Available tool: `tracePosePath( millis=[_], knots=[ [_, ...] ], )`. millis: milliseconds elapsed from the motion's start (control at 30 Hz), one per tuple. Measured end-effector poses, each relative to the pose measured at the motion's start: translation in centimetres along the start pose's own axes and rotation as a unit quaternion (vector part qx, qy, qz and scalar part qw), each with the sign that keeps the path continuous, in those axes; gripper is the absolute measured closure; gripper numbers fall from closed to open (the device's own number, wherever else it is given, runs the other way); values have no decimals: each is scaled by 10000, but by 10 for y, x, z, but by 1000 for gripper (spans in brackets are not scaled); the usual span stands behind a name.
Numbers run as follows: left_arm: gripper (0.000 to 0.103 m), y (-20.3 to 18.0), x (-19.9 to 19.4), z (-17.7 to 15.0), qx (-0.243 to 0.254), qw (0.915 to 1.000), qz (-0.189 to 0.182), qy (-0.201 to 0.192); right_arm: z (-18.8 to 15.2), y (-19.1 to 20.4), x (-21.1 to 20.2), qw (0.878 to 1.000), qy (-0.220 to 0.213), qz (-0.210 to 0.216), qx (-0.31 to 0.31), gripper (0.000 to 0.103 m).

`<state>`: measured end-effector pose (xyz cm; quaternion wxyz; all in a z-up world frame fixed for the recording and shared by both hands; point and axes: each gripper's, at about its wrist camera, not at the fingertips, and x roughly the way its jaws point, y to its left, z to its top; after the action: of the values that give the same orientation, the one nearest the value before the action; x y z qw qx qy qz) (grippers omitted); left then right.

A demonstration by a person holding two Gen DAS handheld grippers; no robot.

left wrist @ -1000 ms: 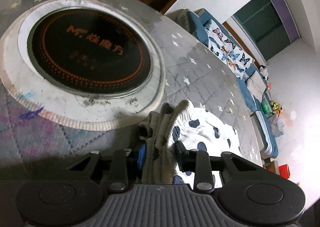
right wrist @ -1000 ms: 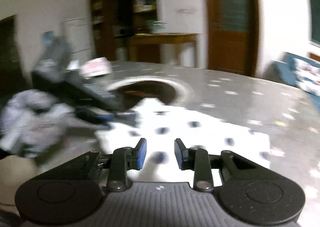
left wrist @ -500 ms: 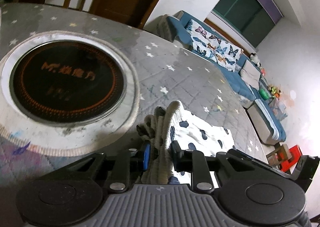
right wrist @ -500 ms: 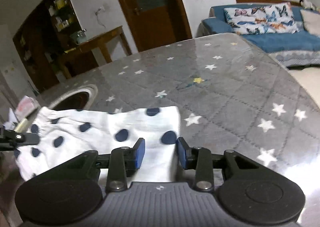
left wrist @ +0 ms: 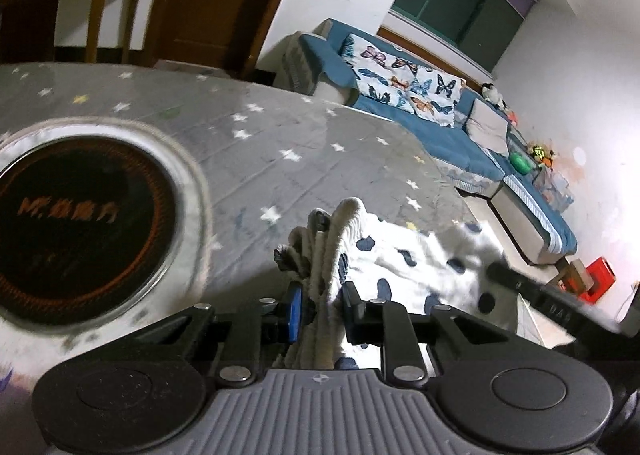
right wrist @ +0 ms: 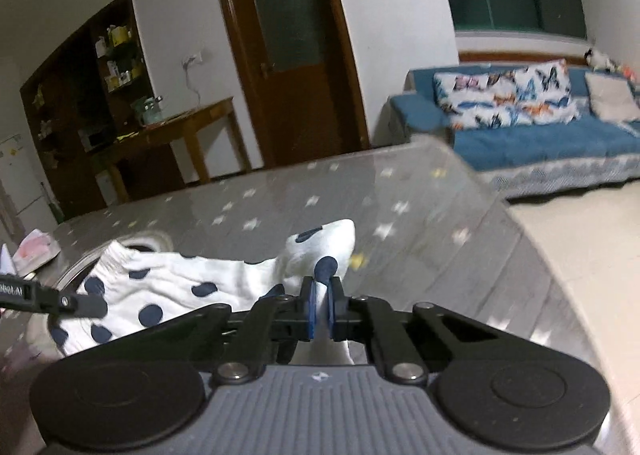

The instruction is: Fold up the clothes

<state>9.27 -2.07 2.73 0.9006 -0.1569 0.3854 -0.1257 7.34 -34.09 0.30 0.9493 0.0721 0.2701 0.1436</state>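
A white garment with dark blue dots (left wrist: 404, 259) lies on the grey star-patterned table (left wrist: 280, 143). My left gripper (left wrist: 320, 307) is shut on its bunched ribbed waistband, which stands up between the fingers. In the right wrist view the same garment (right wrist: 176, 287) stretches to the left, and my right gripper (right wrist: 320, 305) is shut on its right-hand corner, lifted a little off the table. The right gripper's arm shows at the right edge of the left wrist view (left wrist: 532, 295); the left gripper's finger shows at the left of the right wrist view (right wrist: 44, 297).
A round black cooktop (left wrist: 76, 211) is set in the table left of the garment. A blue sofa (right wrist: 540, 135) with butterfly cushions stands beyond the table edge. A wooden door (right wrist: 296, 51) and side table (right wrist: 180, 135) are behind. A pink packet (right wrist: 36, 251) lies far left.
My right gripper has come down onto the garment's corner and shut on it. My left gripper has kept its hold on the waistband and swung right, tilting up.
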Motion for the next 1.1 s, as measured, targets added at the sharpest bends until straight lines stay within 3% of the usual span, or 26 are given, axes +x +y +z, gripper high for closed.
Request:
tracePosePath(
  millis=[300,567,767,833,1000,1100],
  knots=[
    [81,-30,30,17,312,9995,105,-10,33,-18,18,9990,-74,-397,-195,98],
    [80,-36,56,19,456,9985,269,162,30,-31,51,9980,221,-581,-146,97],
    [75,-32,67,17,503,9973,460,255,20,-37,66,9967,458,-656,-140,90],
    [65,-31,68,16,525,9970,498,280,18,-37,64,9968,470,-637,-143,89],
    [45,-32,62,11,688,9955,630,171,8,-29,46,9973,526,-451,-232,72],
    [42,-31,60,6,815,9939,727,138,-4,-19,31,9971,607,-279,-360,69]
  ],
)
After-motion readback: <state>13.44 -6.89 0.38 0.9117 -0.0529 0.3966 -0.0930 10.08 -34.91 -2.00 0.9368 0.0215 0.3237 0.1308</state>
